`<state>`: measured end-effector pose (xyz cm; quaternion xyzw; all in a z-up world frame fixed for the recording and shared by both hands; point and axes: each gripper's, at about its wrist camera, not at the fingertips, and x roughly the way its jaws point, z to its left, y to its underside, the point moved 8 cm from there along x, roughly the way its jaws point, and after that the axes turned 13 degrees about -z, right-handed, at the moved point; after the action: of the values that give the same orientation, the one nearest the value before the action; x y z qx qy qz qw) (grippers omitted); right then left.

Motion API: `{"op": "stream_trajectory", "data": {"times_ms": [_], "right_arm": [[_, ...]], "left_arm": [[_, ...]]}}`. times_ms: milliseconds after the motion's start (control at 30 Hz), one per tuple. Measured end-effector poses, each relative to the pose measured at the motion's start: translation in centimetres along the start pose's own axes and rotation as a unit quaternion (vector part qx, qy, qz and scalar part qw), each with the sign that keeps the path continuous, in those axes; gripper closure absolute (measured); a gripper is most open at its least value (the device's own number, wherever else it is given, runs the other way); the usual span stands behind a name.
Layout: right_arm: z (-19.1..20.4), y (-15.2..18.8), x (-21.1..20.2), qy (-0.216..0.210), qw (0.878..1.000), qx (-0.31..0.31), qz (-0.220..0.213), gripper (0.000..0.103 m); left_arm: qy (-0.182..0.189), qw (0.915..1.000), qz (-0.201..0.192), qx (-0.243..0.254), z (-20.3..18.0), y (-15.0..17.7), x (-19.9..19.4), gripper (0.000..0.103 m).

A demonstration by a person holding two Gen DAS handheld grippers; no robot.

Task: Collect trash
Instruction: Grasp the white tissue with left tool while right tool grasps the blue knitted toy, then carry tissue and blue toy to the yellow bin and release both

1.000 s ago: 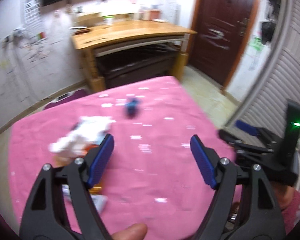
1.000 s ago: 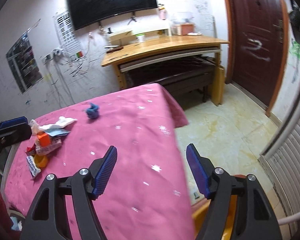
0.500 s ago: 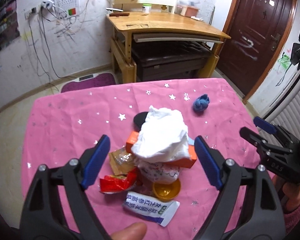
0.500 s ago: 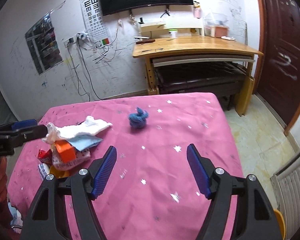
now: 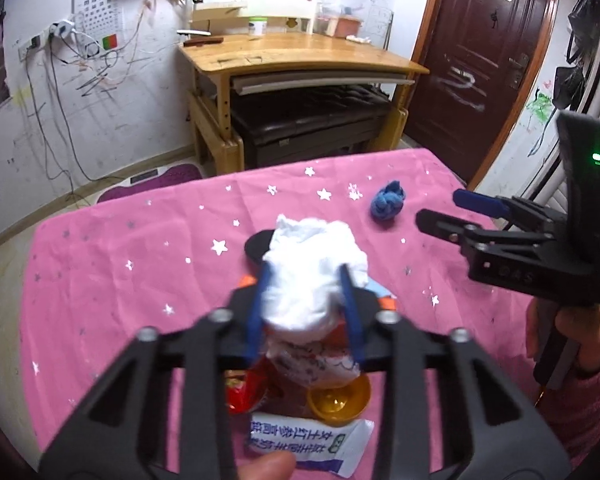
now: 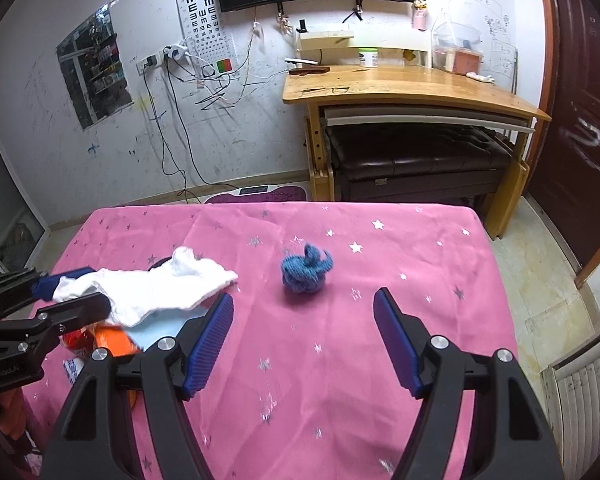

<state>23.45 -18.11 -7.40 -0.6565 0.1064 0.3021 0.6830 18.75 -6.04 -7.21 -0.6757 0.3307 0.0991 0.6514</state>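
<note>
My left gripper [image 5: 305, 280] is shut on a crumpled white tissue [image 5: 312, 276] that tops a pile of trash on the pink star-patterned table [image 5: 100, 264]. The pile holds an orange box [image 6: 114, 340], a red wrapper [image 5: 246, 394], a yellow cap [image 5: 338, 400] and a white sachet with blue print [image 5: 312, 444]. The tissue also shows in the right wrist view [image 6: 152, 288], between the left gripper's fingers [image 6: 76, 308]. A blue crumpled wad [image 6: 306, 268] lies alone mid-table. My right gripper [image 6: 304, 336] is open and empty, just short of the wad.
A wooden desk [image 6: 400, 88] with a dark bench [image 6: 416, 156] under it stands beyond the table. A brown door [image 5: 480, 60] is at the right. Cables hang on the white wall [image 6: 172, 92]. The table's right edge [image 6: 496, 280] drops to a tiled floor.
My left gripper has closed from wide open onto the white tissue. My right gripper has moved in closer to the blue wad, still open.
</note>
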Motion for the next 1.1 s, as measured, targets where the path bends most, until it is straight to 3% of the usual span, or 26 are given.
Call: {"op": "stream_trajectory", "data": {"times_ms": [133,467,567,633,900,1100], "right_arm": [[0.2,-0.5,1.6,-0.007,1.000,0.002,0.010,0.036],[0.0,-0.2,6.1,0.003,0.999,-0.004,0.051,0.037],[-0.2,0.1,7.0,0.007,0.998,-0.002,0.061,0.055],[-0.3,0.4,7.3,0.009,0.998,-0.003,0.065,0.076],[-1.3,-0.3,4.2,0.008,1.000,0.012,0.026,0.080],[-2.9,-0.5,-0.1,0.012,1.000,0.020,-0.002,0.080]], "left_arm": [[-0.002,1.0000,-0.003,-0.005,0.4,-0.4,-0.3,0.090],[0.001,0.9990,-0.030,-0.034,2.1,-2.1,-2.6,0.091],[0.000,0.9985,-0.037,-0.040,2.3,-2.8,-3.1,0.091],[-0.002,0.9983,-0.041,-0.041,2.5,-3.1,-3.4,0.091],[-0.005,0.9980,-0.053,-0.033,1.6,-3.7,-4.6,0.091],[0.007,0.9980,-0.062,-0.010,-1.7,-4.4,-5.2,0.091]]}}
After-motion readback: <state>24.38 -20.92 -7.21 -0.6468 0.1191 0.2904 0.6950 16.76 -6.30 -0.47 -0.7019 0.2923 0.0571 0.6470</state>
